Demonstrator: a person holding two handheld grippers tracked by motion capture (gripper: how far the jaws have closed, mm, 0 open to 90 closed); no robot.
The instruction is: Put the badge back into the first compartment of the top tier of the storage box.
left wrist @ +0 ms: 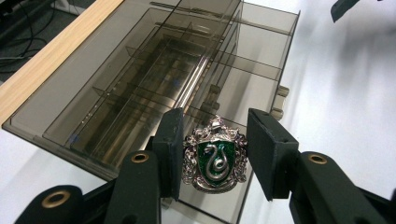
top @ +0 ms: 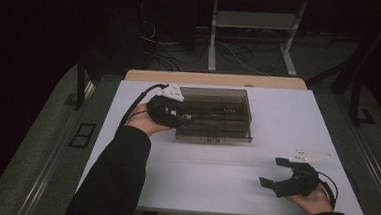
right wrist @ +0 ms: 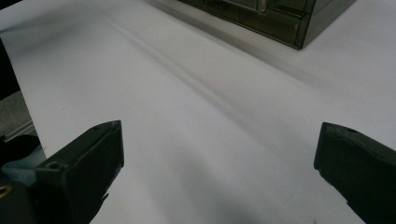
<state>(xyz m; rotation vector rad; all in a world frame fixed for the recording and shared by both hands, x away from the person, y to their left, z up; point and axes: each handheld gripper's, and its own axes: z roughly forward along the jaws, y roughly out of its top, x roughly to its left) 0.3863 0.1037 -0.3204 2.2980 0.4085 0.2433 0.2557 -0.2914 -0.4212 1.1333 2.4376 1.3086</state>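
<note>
A silver crest badge (left wrist: pixel 215 158) with a white snake on a green shield sits between the jaws of my left gripper (left wrist: pixel 215 116), which is shut on it. The left gripper (top: pixel 185 118) hovers at the left end of a smoky transparent compartment box (top: pixel 218 114), over its near corner (left wrist: pixel 154 88). The box's dividers and drawer knobs show through the plastic. My right gripper (top: pixel 270 171) rests at the table's front right, jaws wide open with nothing between them (right wrist: pixel 219 130). It points toward the box (right wrist: pixel 261 18).
The white table (top: pixel 277 123) has a wooden strip (top: pixel 215 79) along its far edge. Behind it are a metal stand's legs (top: pixel 212 48) and loose cables on the floor. Bare tabletop lies between the box and the right gripper.
</note>
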